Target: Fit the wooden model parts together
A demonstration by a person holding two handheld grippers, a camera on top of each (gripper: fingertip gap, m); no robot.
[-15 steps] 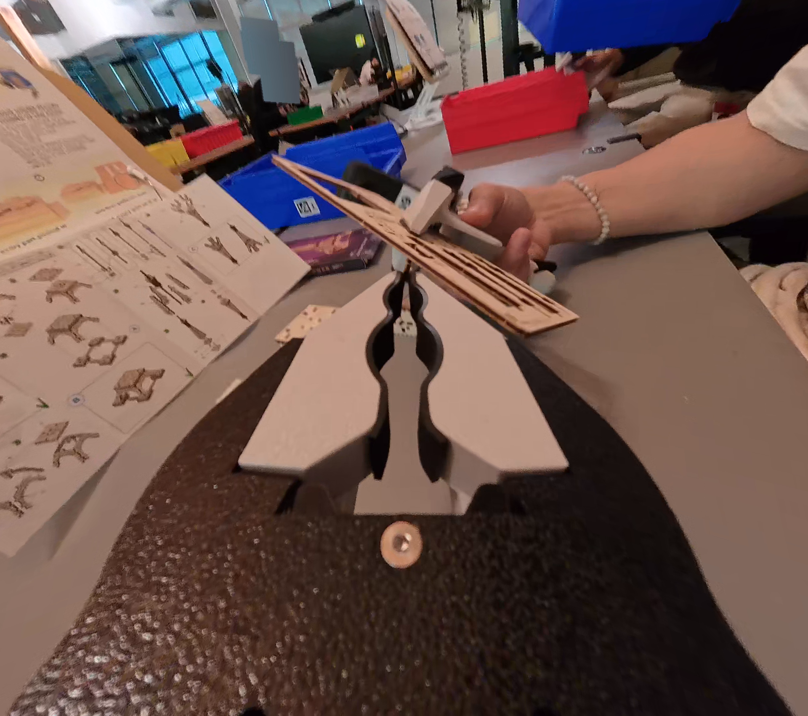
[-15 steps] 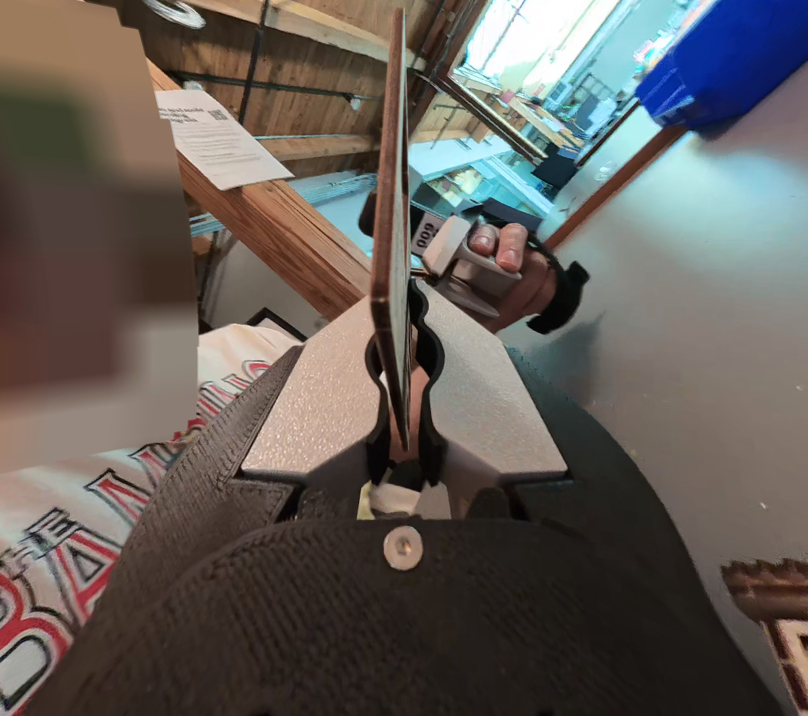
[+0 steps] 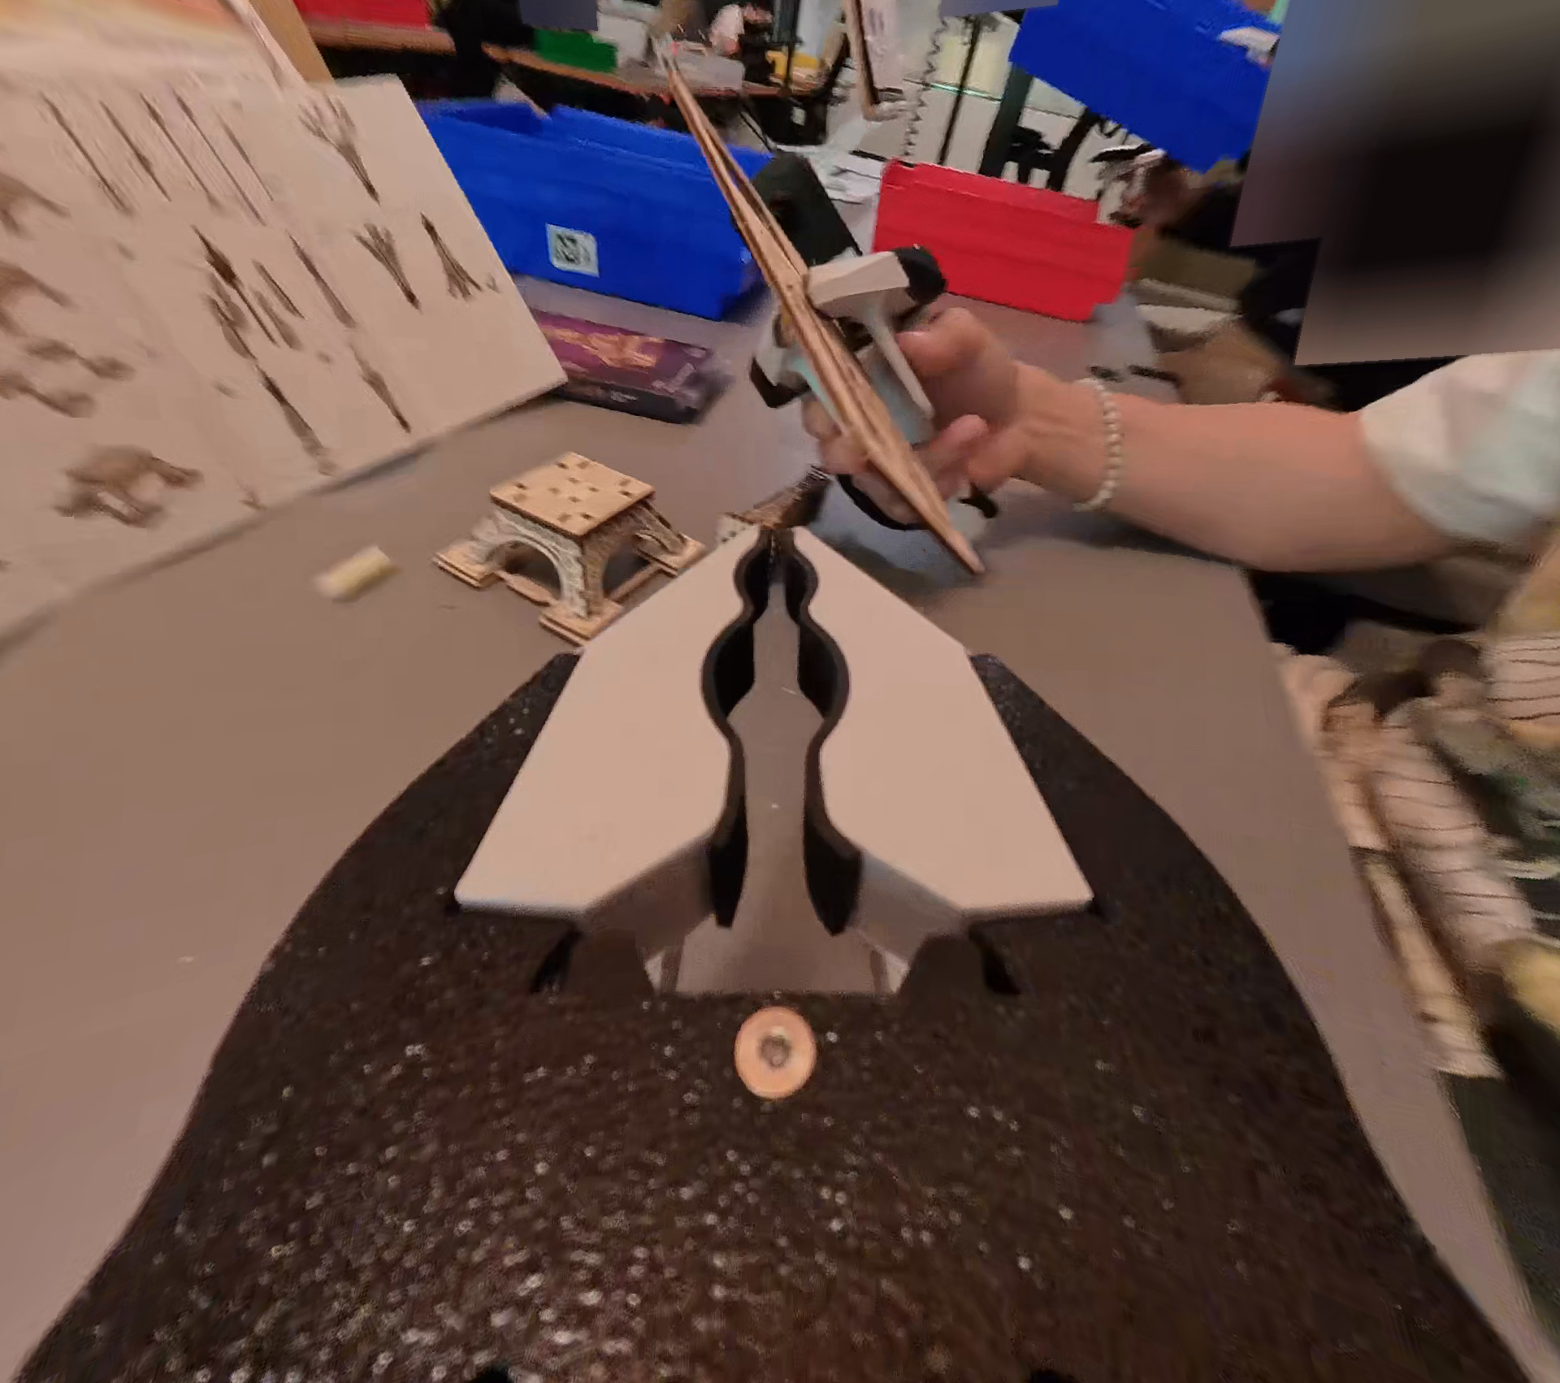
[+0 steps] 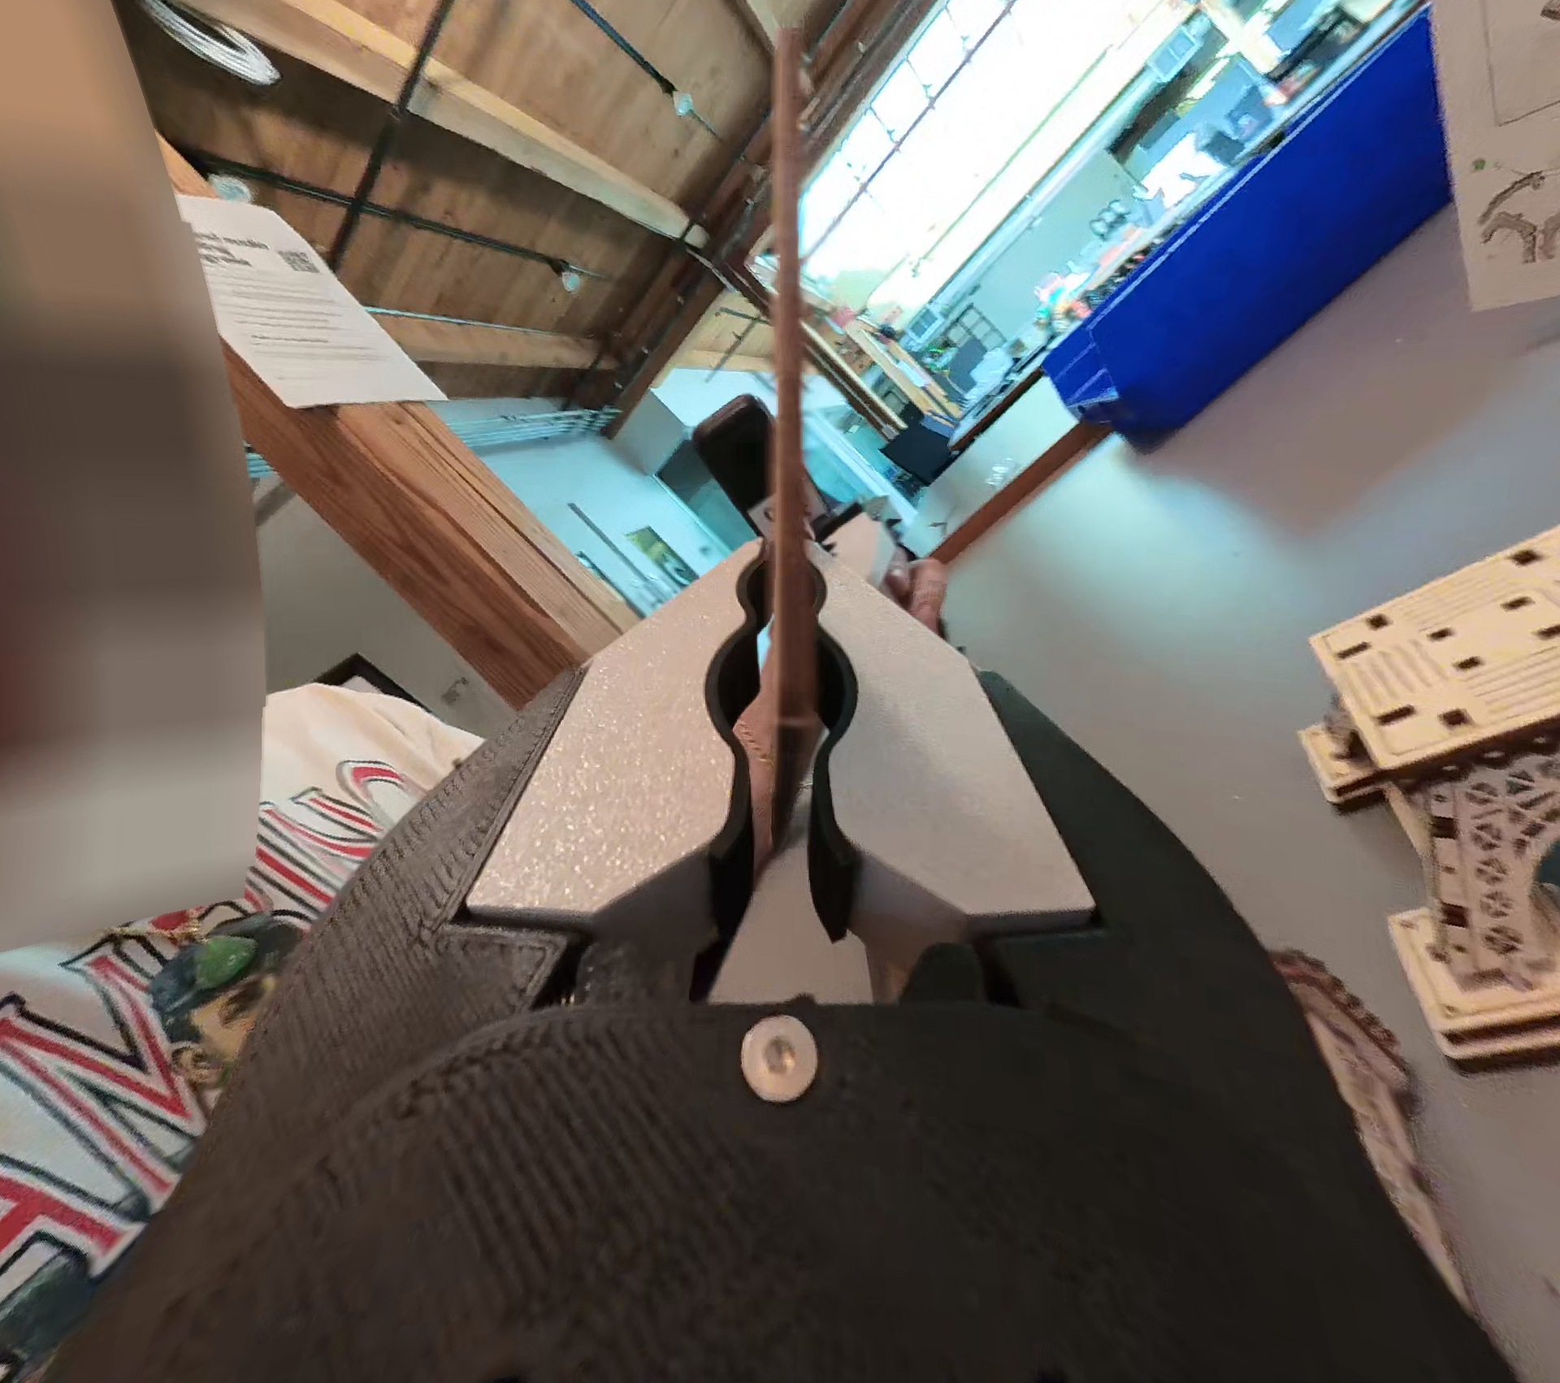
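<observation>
My left gripper is shut on a small dark wooden part at its tips, held above the grey table. Ahead of it, my right gripper holds a long slotted wooden sheet tilted steeply up. In the right wrist view my right gripper is shut on that sheet, seen edge-on. A wooden tower base with arched legs stands on the table left of the left gripper's tips. It also shows in the right wrist view.
A printed instruction sheet leans at the left. A blue bin, a red bin and a purple box lie behind. A small pale piece lies by the tower base. A person's arm reaches in from the right. One gripper's finger ends stand about 8 cm off the other's.
The left gripper has drawn back from the sheet with the small part in its tips. The sheet now tilts more steeply. Both views have swung, and the tower base has come into sight.
</observation>
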